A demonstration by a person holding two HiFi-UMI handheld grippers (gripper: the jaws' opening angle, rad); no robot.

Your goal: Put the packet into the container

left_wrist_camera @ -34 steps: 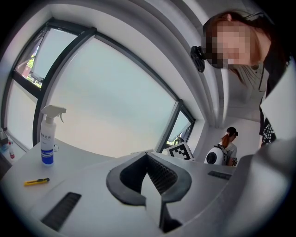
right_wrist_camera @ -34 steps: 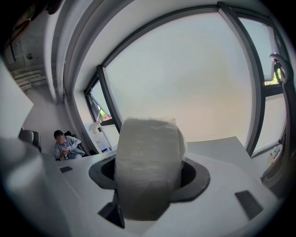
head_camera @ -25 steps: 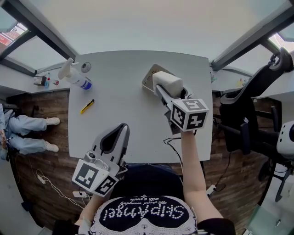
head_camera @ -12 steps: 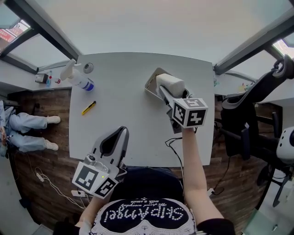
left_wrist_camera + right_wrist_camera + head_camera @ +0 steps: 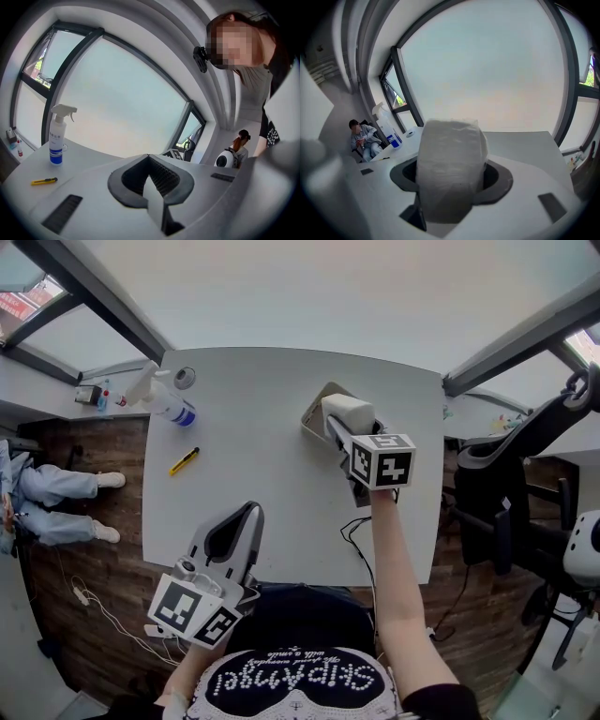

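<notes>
A white, soft-looking packet [image 5: 349,412] [image 5: 450,164] is pinched in my right gripper [image 5: 342,425], which is shut on it. The packet hangs over the right part of a shallow tan container [image 5: 314,412] on the grey table [image 5: 244,437]; whether it touches the container's floor is hidden. In the right gripper view the packet fills the space between the jaws and hides the container. My left gripper [image 5: 250,510] [image 5: 148,155] is held low at the table's near edge, jaws shut with nothing between them, well apart from the container.
A spray bottle [image 5: 159,401] [image 5: 56,136], a tape roll [image 5: 185,378] and a yellow utility knife [image 5: 181,461] [image 5: 43,181] lie at the table's far left. A black cable [image 5: 352,529] hangs over the near edge. An office chair [image 5: 511,474] stands to the right.
The right gripper with the packet has stayed over the container, shifting only slightly. The left gripper has not moved noticeably.
</notes>
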